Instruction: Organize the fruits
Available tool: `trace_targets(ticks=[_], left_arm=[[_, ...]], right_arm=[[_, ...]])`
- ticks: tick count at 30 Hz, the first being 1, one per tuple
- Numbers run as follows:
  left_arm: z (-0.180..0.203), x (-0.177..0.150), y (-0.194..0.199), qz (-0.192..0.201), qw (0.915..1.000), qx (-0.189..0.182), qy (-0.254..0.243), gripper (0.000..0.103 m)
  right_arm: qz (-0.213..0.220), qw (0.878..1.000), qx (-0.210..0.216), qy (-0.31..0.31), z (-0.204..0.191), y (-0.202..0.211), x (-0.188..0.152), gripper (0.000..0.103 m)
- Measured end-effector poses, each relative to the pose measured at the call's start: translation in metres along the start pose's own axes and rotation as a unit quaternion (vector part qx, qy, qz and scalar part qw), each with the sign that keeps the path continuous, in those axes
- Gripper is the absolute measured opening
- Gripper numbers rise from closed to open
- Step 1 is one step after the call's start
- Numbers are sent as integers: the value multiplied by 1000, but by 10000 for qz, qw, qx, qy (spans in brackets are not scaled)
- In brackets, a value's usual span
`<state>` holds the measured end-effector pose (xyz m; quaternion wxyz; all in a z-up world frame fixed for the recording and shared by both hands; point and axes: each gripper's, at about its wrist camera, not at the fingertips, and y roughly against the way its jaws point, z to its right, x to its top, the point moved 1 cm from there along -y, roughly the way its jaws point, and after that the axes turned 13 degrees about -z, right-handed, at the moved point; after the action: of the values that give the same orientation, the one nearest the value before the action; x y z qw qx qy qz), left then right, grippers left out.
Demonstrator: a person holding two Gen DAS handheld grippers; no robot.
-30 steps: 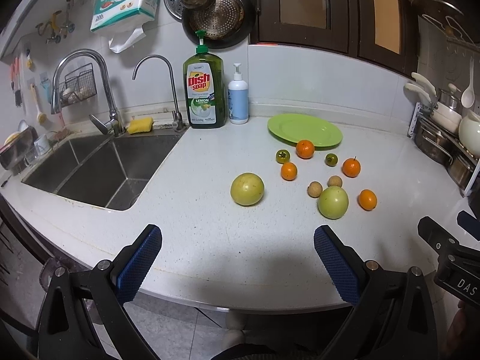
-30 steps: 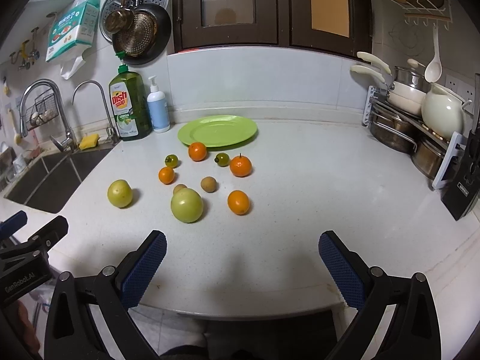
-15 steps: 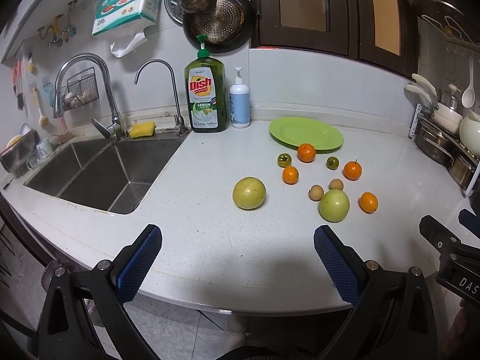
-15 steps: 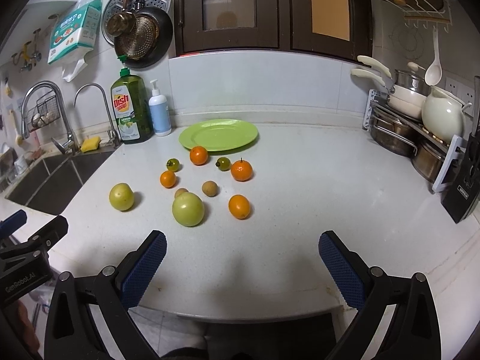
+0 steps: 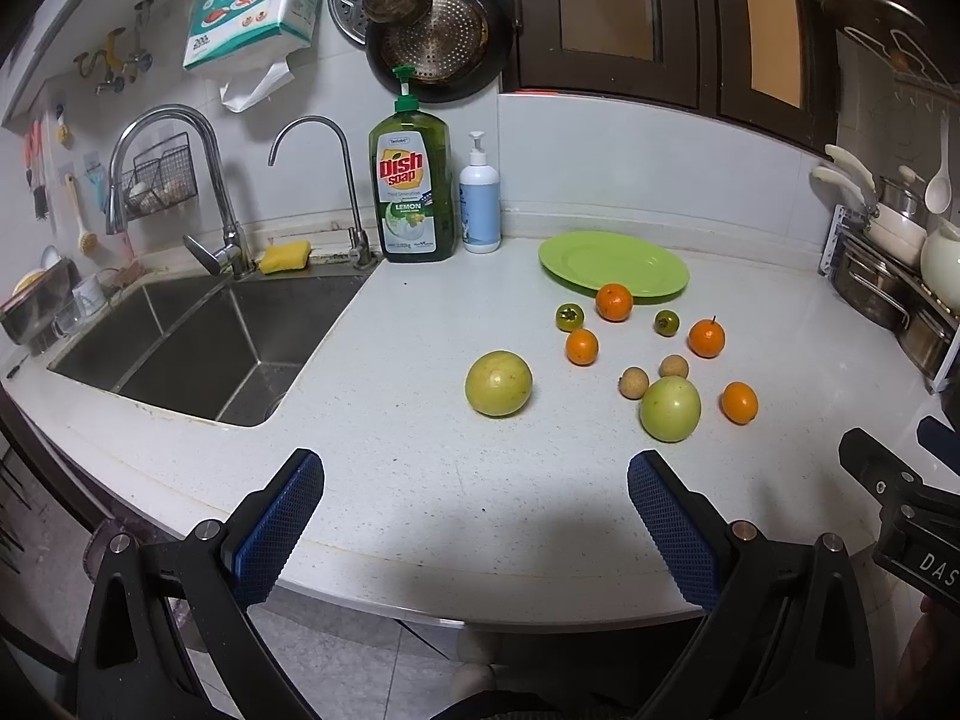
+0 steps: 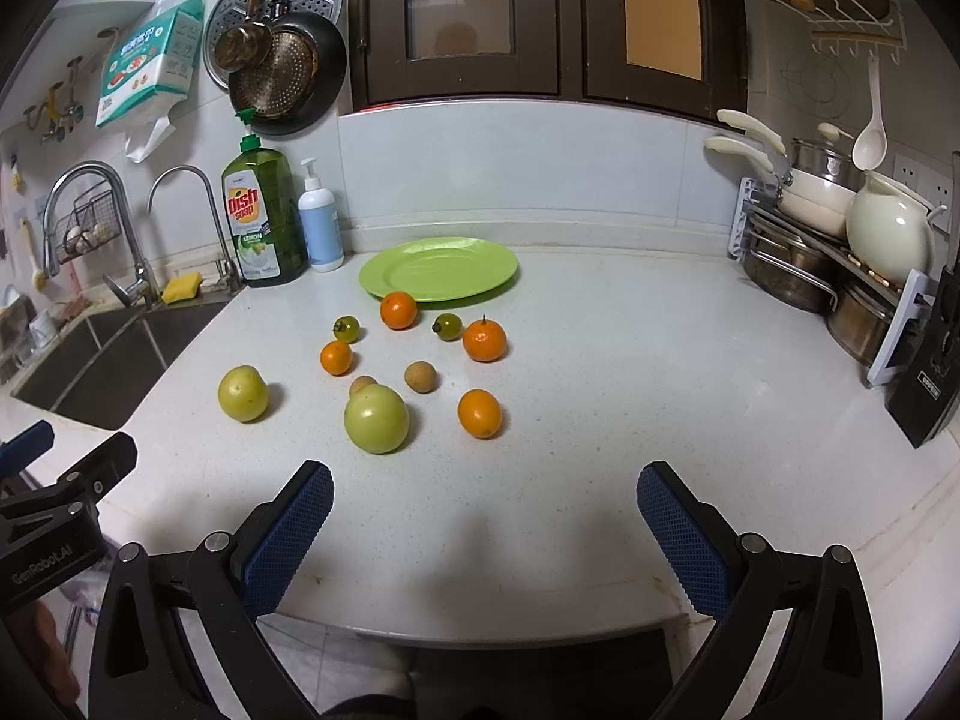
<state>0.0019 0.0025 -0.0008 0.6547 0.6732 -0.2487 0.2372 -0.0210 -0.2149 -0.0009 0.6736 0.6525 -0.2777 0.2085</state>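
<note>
While both tools (image 5: 474, 516) (image 6: 485, 519) gape, fruits (image 6: 376, 418) loose, plate (image 6: 438, 269) seemingly bare

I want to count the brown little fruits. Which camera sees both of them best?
The left wrist view: both small brown fruits sit in the open behind the big green fruit. In the right wrist view, one is clear, but the other peeks out half hidden behind that green fruit.
</note>
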Motion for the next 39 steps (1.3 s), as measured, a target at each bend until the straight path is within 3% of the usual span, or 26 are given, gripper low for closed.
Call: trace_targets(ticks=[22,39], left_arm=[[-1,6,-10,-86,10000,-14,-28,103],[-13,38,-52,-312,9990,-97,-289,103]], right_arm=[[-77,10000,5,6,-1,-9,5,103],[-359,9993,60,-18,-21,-43,26,103]])
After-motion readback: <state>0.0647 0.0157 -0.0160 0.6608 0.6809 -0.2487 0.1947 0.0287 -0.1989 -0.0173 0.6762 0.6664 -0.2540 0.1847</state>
